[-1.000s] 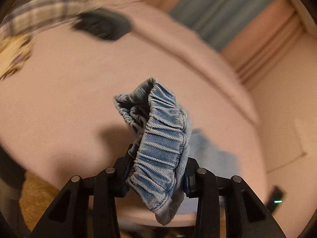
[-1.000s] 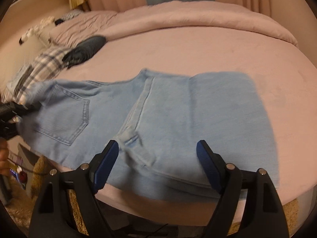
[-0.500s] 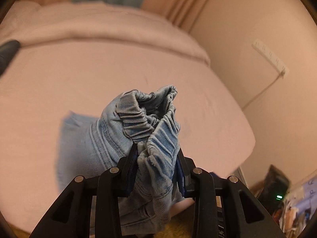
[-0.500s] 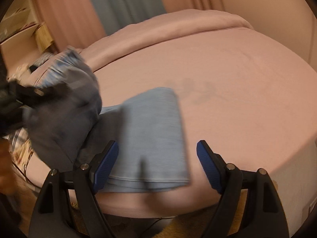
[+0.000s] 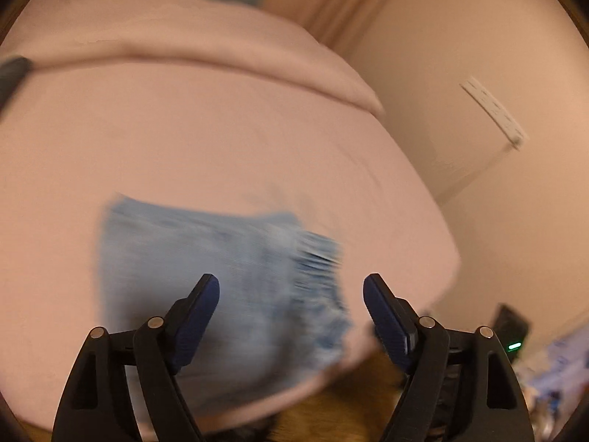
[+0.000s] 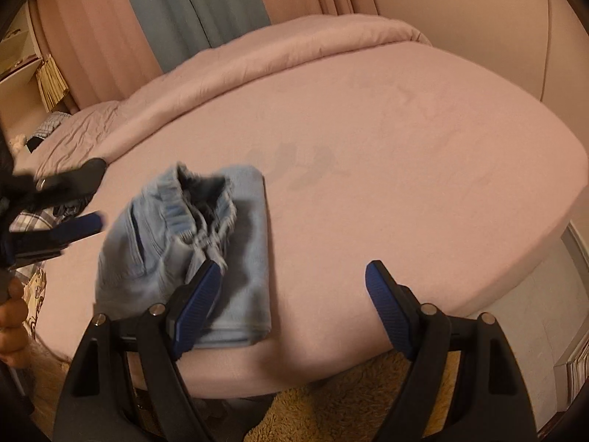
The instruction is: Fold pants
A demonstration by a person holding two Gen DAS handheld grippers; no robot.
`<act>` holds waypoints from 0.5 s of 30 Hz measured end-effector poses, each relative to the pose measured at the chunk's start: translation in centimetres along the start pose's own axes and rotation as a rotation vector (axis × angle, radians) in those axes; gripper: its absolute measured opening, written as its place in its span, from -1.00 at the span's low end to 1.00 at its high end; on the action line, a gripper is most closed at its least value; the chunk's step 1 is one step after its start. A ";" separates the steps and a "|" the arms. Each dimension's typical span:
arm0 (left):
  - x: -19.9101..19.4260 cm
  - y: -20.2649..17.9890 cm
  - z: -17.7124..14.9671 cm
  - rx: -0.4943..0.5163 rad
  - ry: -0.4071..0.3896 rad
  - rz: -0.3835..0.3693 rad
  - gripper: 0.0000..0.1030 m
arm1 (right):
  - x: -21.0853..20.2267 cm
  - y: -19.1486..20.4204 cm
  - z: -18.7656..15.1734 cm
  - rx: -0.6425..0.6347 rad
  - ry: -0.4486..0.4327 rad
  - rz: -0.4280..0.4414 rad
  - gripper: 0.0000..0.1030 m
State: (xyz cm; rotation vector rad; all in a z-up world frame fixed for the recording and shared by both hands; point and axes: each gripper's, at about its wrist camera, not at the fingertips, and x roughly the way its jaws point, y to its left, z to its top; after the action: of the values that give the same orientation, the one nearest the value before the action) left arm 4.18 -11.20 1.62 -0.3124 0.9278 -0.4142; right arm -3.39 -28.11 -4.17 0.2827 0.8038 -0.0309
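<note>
Although motion blur softens both views, the item reads clearly: light-blue denim pants [image 6: 191, 254], elastic-waisted, lying in a folded bundle near the front edge of the pink bed [image 6: 405, 169].

Condition of fold: lower layers flat and squared; the gathered waistband [image 6: 198, 199] sits on top, puckered and gaping, not yet pressed flat.

Tools: left gripper [image 5: 291, 305] released, jaws spread wide above the bundle, nothing between them. Right gripper [image 6: 294, 302] likewise released and empty, hovering at the bed's front edge with its left finger overlapping the bundle in view; contact cannot be told.

Handling, as judged: soft, limp, moderately weighty cloth, neither slippery nor fragile. Stacked layers may slide apart if lifted by one corner. Best hold is the thick waistband or a doubled folded edge, pinching through all layers.

Views compared: the right wrist camera shows the open waistband, a seam line, the left gripper at the side, a plaid cloth [image 6: 29, 221] behind it, and blue curtain [image 6: 206, 7]. The left wrist camera alone shows a wall-mounted power strip [image 5: 493, 110] and a green indicator light [image 5: 514, 346].
</note>
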 end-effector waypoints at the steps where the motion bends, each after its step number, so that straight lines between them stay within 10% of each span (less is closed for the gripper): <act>1: -0.3 0.5 -0.2 0.000 -0.019 0.031 0.58 | -0.1 0.0 0.5 -0.003 -0.008 0.018 0.61; 9: 1.3 8.5 -3.9 -0.109 0.030 0.232 0.58 | 4.7 5.0 2.7 -0.085 0.077 0.186 0.63; 12: 3.1 10.7 -6.1 -0.157 0.096 0.240 0.58 | 8.1 5.7 1.5 -0.104 0.137 0.096 -0.11; 15: 3.7 11.9 -7.4 -0.180 0.112 0.198 0.58 | 8.2 4.9 0.0 -0.105 0.121 0.107 -0.21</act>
State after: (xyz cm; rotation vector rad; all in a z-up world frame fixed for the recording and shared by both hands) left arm 2.55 -3.15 -10.32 -0.3599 1.0980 -0.1672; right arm 3.00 -22.73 -8.87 0.2290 0.9064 0.1294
